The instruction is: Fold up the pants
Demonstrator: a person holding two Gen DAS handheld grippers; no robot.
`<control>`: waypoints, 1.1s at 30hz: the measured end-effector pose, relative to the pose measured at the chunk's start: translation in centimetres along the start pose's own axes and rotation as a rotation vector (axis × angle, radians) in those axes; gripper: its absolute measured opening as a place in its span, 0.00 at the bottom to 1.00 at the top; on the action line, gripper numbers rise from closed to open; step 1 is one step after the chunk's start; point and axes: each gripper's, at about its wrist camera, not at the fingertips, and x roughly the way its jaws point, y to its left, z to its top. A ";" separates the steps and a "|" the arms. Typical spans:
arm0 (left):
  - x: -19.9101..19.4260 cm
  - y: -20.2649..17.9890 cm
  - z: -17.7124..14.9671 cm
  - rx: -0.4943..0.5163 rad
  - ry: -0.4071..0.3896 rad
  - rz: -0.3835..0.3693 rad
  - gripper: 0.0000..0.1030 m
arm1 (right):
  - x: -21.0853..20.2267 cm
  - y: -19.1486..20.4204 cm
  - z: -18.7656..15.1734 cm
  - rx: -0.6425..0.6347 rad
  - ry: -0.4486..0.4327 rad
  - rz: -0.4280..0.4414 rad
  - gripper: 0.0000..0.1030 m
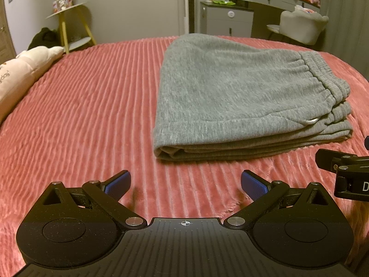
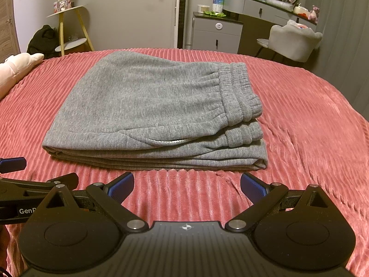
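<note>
The grey pants (image 1: pixel 235 97) lie folded in a flat stack on the pink ribbed bedspread (image 1: pixel 92 106), elastic waistband on top at the right. They also show in the right wrist view (image 2: pixel 147 113), with a white drawstring peeking out at the front. My left gripper (image 1: pixel 185 183) is open and empty, a short way in front of the stack's left corner. My right gripper (image 2: pixel 187 185) is open and empty, just in front of the stack's near edge. Each gripper shows at the side of the other's view.
A pale pink pillow (image 1: pixel 20 73) lies at the bed's left edge. Beyond the bed stand a yellow-legged side table (image 1: pixel 69 23), a grey cabinet (image 2: pixel 216 34), a dressing table and a grey chair (image 2: pixel 293 41).
</note>
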 end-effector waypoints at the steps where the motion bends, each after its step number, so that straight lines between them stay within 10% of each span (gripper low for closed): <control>1: 0.0 0.0 0.0 0.000 0.001 0.000 1.00 | 0.0 0.0 0.0 0.000 0.000 0.000 0.96; 33: -0.1 0.1 0.1 -0.013 0.004 -0.024 1.00 | 0.0 0.0 0.0 -0.002 0.001 -0.002 0.96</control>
